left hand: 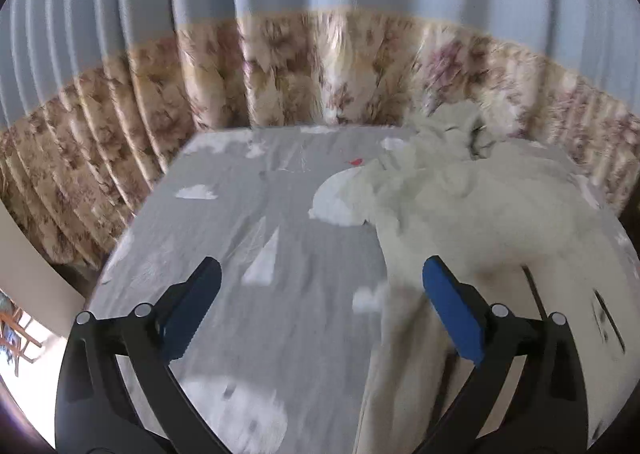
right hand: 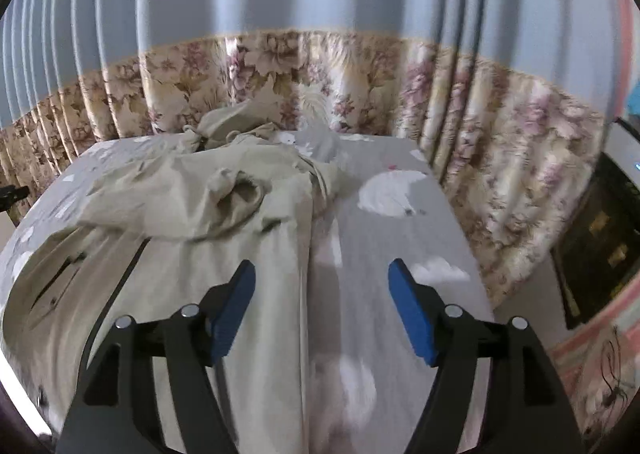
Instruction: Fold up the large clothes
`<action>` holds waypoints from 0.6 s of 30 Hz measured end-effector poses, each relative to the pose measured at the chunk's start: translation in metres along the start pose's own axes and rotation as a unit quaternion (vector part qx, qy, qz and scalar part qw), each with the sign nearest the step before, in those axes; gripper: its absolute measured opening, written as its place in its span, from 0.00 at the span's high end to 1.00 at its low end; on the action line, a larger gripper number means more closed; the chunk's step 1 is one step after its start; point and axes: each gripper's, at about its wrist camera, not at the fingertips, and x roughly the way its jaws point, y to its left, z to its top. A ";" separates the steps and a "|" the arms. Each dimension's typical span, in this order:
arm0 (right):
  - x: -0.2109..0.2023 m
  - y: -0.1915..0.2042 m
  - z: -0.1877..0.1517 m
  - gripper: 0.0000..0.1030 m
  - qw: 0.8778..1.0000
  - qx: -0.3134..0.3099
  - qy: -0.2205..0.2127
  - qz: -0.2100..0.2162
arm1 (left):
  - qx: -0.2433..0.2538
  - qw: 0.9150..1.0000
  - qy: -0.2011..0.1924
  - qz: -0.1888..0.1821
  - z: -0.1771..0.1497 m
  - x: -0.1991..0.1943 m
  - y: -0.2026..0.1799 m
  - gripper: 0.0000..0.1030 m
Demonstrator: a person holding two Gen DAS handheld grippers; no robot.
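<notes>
Garment point(right hand: 192, 214) down on the bed point(right hand: 384, 254), both your claws hanging clear above it!

Your left claw point(left hand: 320, 286) stands wide apart with nothing between its blue pads point(left hand: 452, 310), grey cloud-print sheet below it and the beige garment's edge just under its right finger. Your right claw point(right hand: 322, 286) is apart too, empty, straddling the garment's right edge. The garment lies rumpled, bunched toward the far end near the floral curtain point(right hand: 360, 82), its flatter near part spread across the sheet between your two claws.
</notes>
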 end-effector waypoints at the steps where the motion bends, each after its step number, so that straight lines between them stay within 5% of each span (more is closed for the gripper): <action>1: 0.018 0.001 0.009 0.32 1.000 0.004 0.010 -0.002 | -0.008 1.000 0.007 -0.005 0.011 0.020 -0.002 0.03; 11: 0.194 -0.016 0.073 0.32 0.993 0.067 0.094 0.014 | 0.002 0.995 0.101 -0.004 0.049 0.166 -0.031 0.03; 16: 0.253 -0.010 0.073 0.34 0.979 0.110 0.148 0.090 | -0.011 0.986 0.150 -0.068 0.054 0.215 -0.042 0.07; 17: 0.256 -0.001 0.072 0.43 0.982 0.088 0.144 0.082 | 0.000 0.988 0.140 -0.065 0.055 0.216 -0.047 0.15; 18: 0.257 0.011 0.074 0.66 0.986 0.054 0.138 0.075 | 0.021 0.990 0.126 -0.060 0.058 0.217 -0.055 0.37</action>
